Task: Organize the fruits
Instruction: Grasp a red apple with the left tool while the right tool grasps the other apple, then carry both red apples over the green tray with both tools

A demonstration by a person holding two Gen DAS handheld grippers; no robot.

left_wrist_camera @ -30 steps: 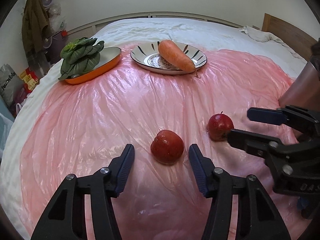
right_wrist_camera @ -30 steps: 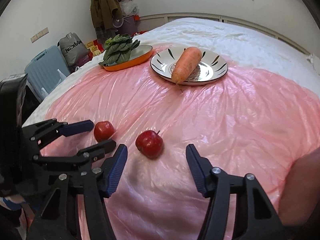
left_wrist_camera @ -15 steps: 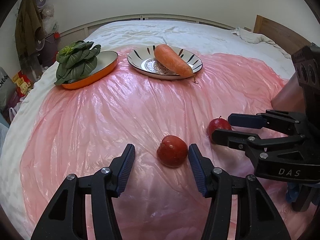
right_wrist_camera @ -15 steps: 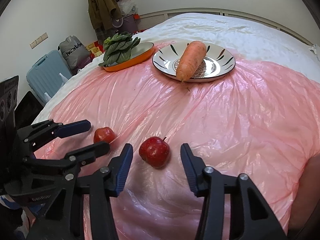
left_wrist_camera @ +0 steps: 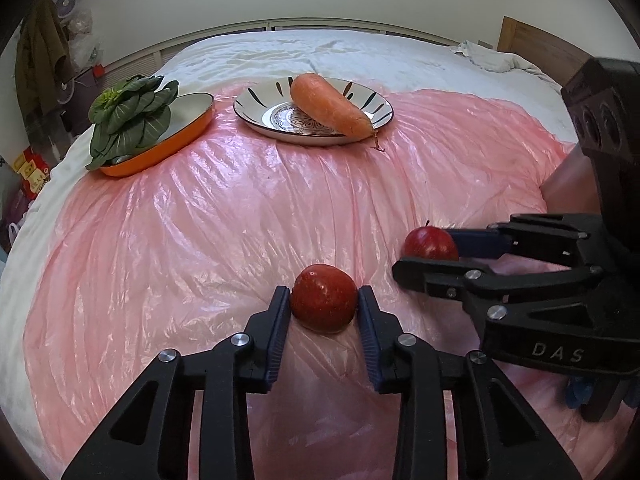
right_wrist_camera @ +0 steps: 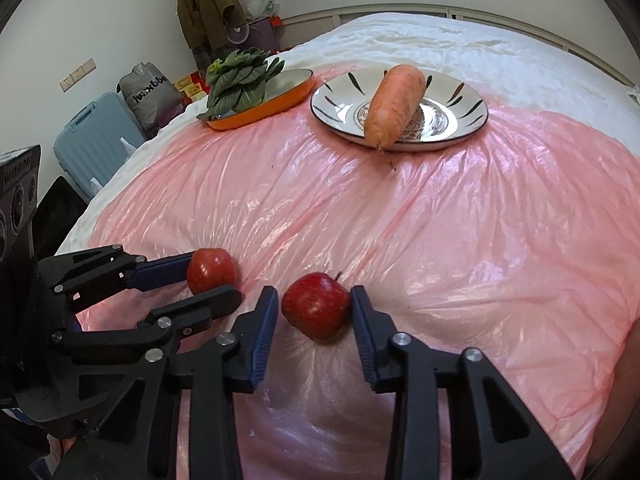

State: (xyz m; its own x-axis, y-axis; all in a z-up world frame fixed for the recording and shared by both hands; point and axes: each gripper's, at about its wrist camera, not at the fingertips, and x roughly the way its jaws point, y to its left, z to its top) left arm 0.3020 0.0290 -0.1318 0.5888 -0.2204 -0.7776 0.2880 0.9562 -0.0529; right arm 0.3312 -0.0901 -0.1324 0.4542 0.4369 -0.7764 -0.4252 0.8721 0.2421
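Note:
Two red apples lie on a pink plastic sheet (left_wrist_camera: pixel 240 220) spread over a bed. My left gripper (left_wrist_camera: pixel 323 296) is shut on the nearer apple (left_wrist_camera: pixel 323 304), both blue pads pressed against its sides. From the right wrist view this same apple (right_wrist_camera: pixel 212 270) sits between the left gripper's (right_wrist_camera: pixel 214 276) fingers. The stemmed apple (right_wrist_camera: pixel 316 306) rests on the sheet between the fingers of my right gripper (right_wrist_camera: pixel 314 296), whose jaws are closing with a thin gap still showing at the left pad. In the left wrist view that apple (left_wrist_camera: pixel 430 242) is partly hidden by the right gripper (left_wrist_camera: pixel 426 254).
At the far side, a striped white plate (left_wrist_camera: pixel 256 108) holds a large carrot (left_wrist_camera: pixel 332 106). Left of it an orange dish (left_wrist_camera: pixel 192 128) carries bok choy (left_wrist_camera: pixel 128 116). White bedding surrounds the sheet. A blue suitcase (right_wrist_camera: pixel 92 136) and bags stand beside the bed.
The left jaws closed from wide apart onto the nearer apple. The right gripper moved forward around the stemmed apple and its jaws narrowed on it.

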